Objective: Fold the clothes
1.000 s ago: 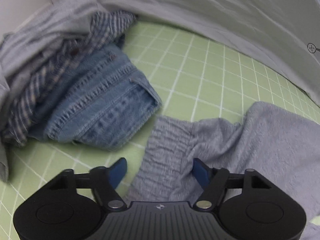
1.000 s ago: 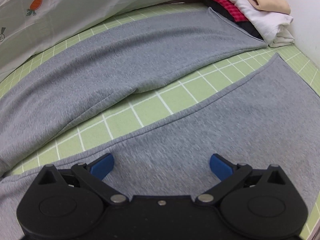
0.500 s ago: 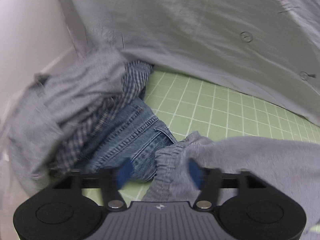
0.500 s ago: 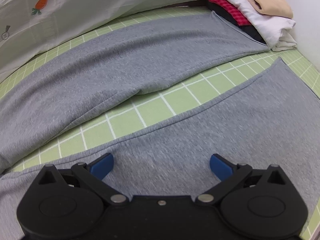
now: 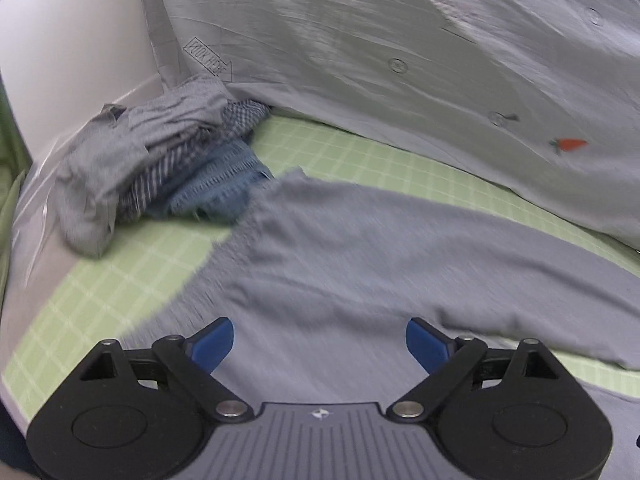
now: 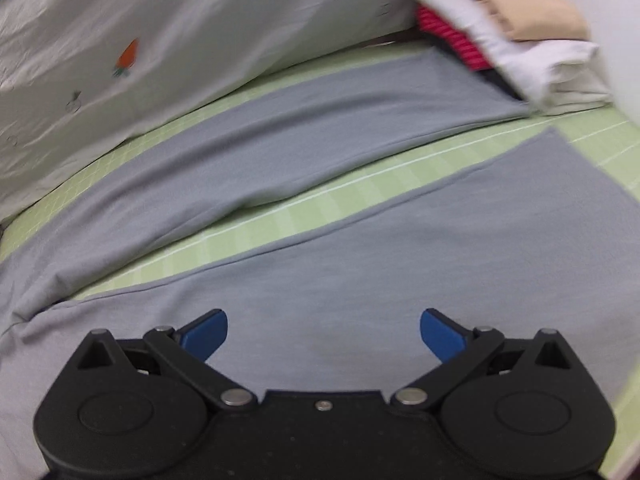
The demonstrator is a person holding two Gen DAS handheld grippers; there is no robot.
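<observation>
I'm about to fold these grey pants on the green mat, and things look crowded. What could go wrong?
The waistband end of the grey pants lies against the unfolded heap; folding may drag it along.
One leg's hem touches the folded stack, which could topple.
Both tools, left and right, are open, gripping nothing.

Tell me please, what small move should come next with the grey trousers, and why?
Probably lower the right hand-held gripper onto the near leg of the grey trousers and pinch its edge. Both legs lie flat and spread apart, with green mat between them, and both the right and the left hand-held gripper are open and hold nothing.
</observation>
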